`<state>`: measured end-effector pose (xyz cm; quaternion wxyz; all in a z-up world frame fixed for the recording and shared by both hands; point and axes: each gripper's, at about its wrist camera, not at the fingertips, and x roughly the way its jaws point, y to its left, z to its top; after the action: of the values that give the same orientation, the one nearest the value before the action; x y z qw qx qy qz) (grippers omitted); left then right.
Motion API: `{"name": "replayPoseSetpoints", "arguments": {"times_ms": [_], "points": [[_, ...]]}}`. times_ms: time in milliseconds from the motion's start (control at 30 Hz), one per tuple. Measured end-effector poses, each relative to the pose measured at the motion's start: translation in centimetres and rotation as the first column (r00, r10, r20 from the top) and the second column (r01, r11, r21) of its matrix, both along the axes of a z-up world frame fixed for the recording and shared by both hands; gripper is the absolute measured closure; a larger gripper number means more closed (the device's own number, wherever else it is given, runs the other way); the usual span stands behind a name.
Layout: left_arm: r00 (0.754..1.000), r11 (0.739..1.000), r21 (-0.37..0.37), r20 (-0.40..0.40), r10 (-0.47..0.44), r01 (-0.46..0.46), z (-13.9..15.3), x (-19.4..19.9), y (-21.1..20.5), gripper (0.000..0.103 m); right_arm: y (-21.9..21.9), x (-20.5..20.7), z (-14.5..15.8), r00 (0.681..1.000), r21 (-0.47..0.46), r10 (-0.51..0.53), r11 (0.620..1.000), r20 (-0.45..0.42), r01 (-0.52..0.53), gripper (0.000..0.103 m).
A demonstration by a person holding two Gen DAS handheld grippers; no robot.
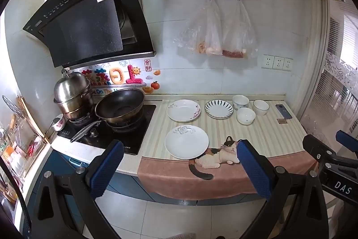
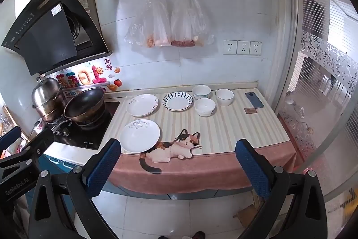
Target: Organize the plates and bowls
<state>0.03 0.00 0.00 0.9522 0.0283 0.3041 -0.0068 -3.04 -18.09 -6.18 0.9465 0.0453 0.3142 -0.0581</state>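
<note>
— Where do the dishes sit?
— Three plates and three bowls rest apart on the striped table mat (image 2: pixel 223 127): a white plate (image 2: pixel 140 136) at the front edge, a floral plate (image 2: pixel 142 105) and striped plate (image 2: pixel 177 101) behind, the bowls (image 2: pixel 204 106) clustered to their right.

— And the grippers?
— Left gripper (image 1: pixel 177 166) and right gripper (image 2: pixel 177 166) hover short of the table, jaws spread wide, holding nothing. A wok (image 1: pixel 120 108) stands on the stove at left.

Glossy glazed plates (image 2: pixel 140 136) and bowls (image 2: pixel 204 106) sit on a matt cloth (image 2: pixel 223 127); left of it, a shiny steel pot (image 2: pixel 45 95) and dark wok (image 2: pixel 85 103).
</note>
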Motion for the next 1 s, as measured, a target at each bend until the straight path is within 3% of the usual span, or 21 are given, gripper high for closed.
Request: {"name": "replayPoseSetpoints", "arguments": {"times_ms": [1000], "points": [[1.000, 1.000, 0.010, 0.009, -0.014, 0.014, 0.7, 0.1, -0.8, 0.000, 0.0, -0.1, 0.0, 1.000, 0.014, -0.004, 1.000, -0.011, 0.004, 0.000]]}}
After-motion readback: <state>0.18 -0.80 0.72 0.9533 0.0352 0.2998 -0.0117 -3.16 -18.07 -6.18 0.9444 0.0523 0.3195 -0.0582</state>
